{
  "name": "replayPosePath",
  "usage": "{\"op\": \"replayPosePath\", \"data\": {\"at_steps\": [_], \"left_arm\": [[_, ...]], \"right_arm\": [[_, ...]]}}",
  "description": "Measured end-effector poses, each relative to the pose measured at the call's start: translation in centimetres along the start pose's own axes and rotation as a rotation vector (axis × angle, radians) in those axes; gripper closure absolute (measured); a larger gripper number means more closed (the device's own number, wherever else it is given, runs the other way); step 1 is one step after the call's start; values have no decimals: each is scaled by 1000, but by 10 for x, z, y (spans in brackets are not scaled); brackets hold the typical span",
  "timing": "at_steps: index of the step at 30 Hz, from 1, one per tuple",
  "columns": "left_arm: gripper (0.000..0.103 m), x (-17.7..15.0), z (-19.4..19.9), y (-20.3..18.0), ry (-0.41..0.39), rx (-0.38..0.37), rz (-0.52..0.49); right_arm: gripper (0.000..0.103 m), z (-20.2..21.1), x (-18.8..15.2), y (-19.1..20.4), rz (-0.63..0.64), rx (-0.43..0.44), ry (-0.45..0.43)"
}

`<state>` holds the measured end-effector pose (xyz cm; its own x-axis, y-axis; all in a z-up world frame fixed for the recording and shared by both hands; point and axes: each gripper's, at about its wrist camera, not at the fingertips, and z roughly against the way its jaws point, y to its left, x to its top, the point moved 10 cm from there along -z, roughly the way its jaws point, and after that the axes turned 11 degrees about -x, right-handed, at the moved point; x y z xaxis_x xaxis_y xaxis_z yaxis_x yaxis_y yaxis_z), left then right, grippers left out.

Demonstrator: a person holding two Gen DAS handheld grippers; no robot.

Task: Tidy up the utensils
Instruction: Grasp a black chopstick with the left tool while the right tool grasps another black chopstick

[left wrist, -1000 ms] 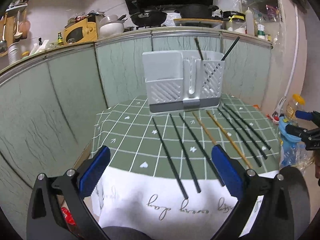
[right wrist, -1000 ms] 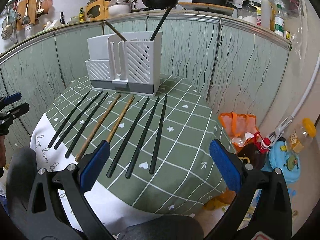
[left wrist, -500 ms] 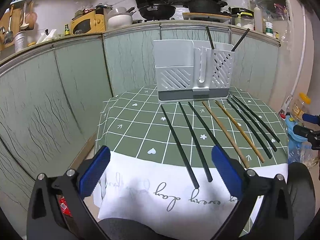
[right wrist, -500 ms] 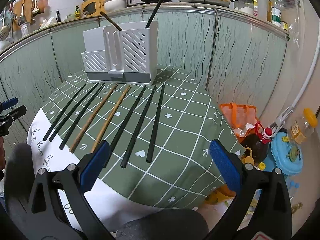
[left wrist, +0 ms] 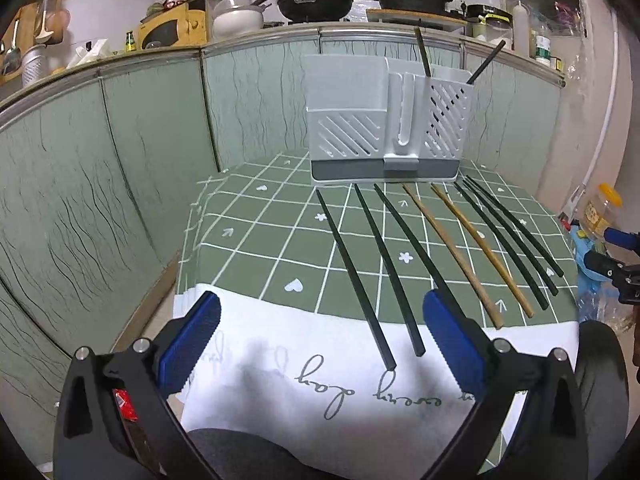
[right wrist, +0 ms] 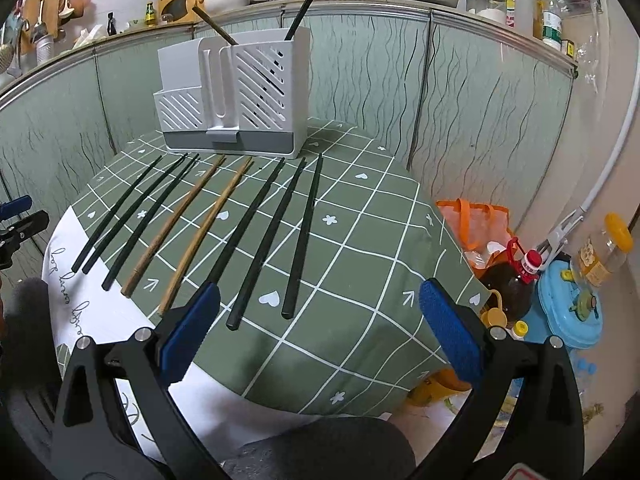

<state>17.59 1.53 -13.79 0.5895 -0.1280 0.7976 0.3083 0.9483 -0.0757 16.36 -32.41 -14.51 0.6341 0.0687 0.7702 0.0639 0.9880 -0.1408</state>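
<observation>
Left hand-held gripper (left wrist: 320,330) low in frame, spread wide, empty, right hand-held gripper (right wrist: 318,320) likewise spread, empty, above chopsticks (right wrist: 256,236) on desk (right wrist: 360,216), utensil holder (right wrist: 236,92) upper centre.

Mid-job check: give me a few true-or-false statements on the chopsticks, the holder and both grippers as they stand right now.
1. Both grippers are open and empty. True: the left gripper and the right gripper hold nothing.
2. Two wooden chopsticks lie among the black chopsticks on the table. True.
3. The utensil holder is empty. False: two chopsticks already stand in its tall slotted compartment.
4. The chopsticks on the table are piled across one another. False: they lie side by side, fanned out in front of the holder.
</observation>
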Motion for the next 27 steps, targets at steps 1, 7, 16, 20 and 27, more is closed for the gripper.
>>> {"op": "replayPosePath", "data": {"at_steps": [1, 7, 16, 20, 27], "left_arm": [[4, -1, -2, 0, 4, 4, 3], [18, -10, -15, -2, 49, 3, -1], [43, -20, -36, -9, 101, -15, 0], [53, -23, -43, -14, 119, -28, -3], [65, -27, -55, -22, 143, -44, -2]], "right_arm": [[7, -1, 0, 0, 1, -5, -1], [7, -8, -1, 0, 7, -14, 3], [28, -21, -3, 8, 31, -11, 17], [45, -28, -4, 15, 46, -5, 29], [66, -37, -7, 22, 60, 2, 43]]}}
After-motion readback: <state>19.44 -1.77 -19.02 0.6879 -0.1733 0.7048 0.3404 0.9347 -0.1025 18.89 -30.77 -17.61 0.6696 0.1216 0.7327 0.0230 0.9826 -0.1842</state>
